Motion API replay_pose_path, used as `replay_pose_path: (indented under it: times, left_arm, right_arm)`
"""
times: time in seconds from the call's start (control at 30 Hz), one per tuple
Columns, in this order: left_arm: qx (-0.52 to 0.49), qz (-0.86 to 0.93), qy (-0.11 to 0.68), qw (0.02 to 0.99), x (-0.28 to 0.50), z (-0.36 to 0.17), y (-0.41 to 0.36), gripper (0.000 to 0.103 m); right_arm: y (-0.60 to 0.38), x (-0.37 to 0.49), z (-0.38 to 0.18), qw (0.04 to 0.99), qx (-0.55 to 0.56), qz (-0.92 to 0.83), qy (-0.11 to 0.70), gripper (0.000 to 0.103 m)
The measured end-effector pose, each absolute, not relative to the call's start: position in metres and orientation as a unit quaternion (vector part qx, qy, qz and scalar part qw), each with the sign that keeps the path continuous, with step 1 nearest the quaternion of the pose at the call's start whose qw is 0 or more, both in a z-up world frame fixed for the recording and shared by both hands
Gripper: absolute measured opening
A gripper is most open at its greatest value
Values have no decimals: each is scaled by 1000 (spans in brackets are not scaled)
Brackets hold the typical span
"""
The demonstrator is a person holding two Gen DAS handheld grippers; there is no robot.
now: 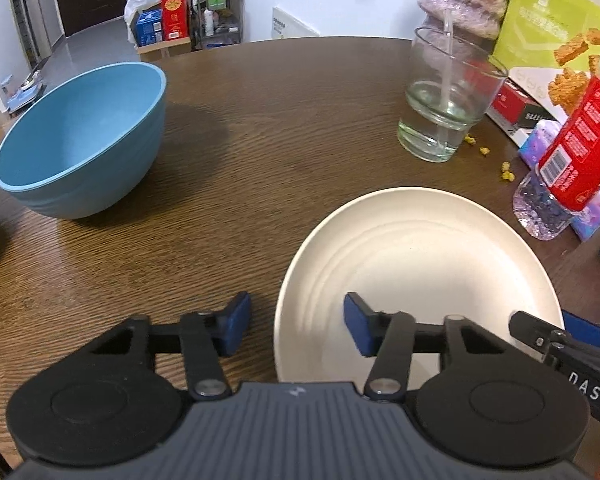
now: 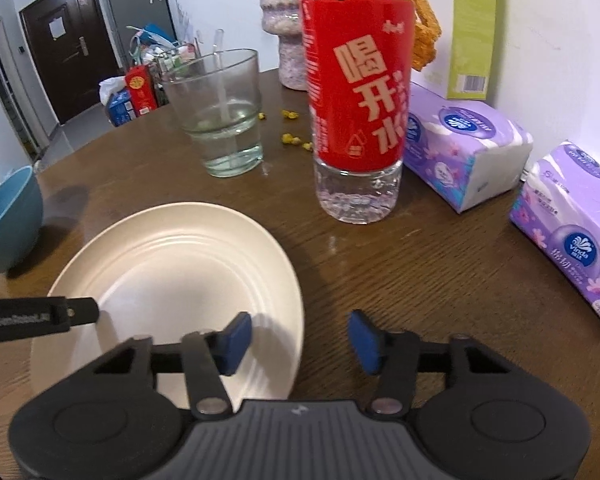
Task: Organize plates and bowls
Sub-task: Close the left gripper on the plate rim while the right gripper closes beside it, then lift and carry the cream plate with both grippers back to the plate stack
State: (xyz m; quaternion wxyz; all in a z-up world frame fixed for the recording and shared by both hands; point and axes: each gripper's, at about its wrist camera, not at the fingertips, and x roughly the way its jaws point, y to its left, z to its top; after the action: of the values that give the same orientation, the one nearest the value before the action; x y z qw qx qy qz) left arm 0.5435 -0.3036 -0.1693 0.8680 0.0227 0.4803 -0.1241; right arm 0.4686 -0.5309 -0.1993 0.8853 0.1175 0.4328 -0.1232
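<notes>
Wood-grain table (image 1: 240, 168) holds a cream plate (image 1: 416, 264); left gripper (image 1: 296, 328) and right gripper (image 2: 300, 340) straddle its rim, jaws parted, gripping nothing.

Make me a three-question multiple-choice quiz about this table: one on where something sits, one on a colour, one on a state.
1. Where is the bowl relative to the plate, seen from the left claw's camera?
A. Stacked on it
B. Off to its left, apart
C. Under it

2. What colour is the bowl?
A. Blue
B. Red
C. Green

3. What state is the glass in?
A. Tipped over
B. Full to the rim
C. Upright, a little water at the bottom

Answers:
1 B: bare table shows between bowl and plate.
2 A: it is blue inside and out.
3 C: it stands upright with water only near its base.
</notes>
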Motion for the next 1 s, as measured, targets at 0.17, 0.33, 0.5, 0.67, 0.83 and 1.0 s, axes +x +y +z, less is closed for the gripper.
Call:
replay_pose_path:
  times: [0.17,0.33,0.5,0.67,0.83,1.0]
  left_arm:
    - [17,-135,479,867,542,-169,-306,34]
    - [19,-137,476,868,542,-169,-306,34]
    - [25,-134,473,870,540,-168,-305,34]
    - [30,-134,471,871,538,-168,-305,34]
    - [29,-130,472,871,537,-167,-302,34]
    - [24,-124,470,874,536,-165,-295,34]
  right_arm:
    - [-524,467,-199,888,129,-107,428,26]
    - [-525,465,-199,888,133,-106,427,24]
    - [-525,462,-199,889,140,-106,424,22]
    - [-523,460,-200,890,144,-108,420,21]
    - [-521,460,-200,890,147,-104,418,21]
    - [-517,461,-201,891,148,-100,418,19]
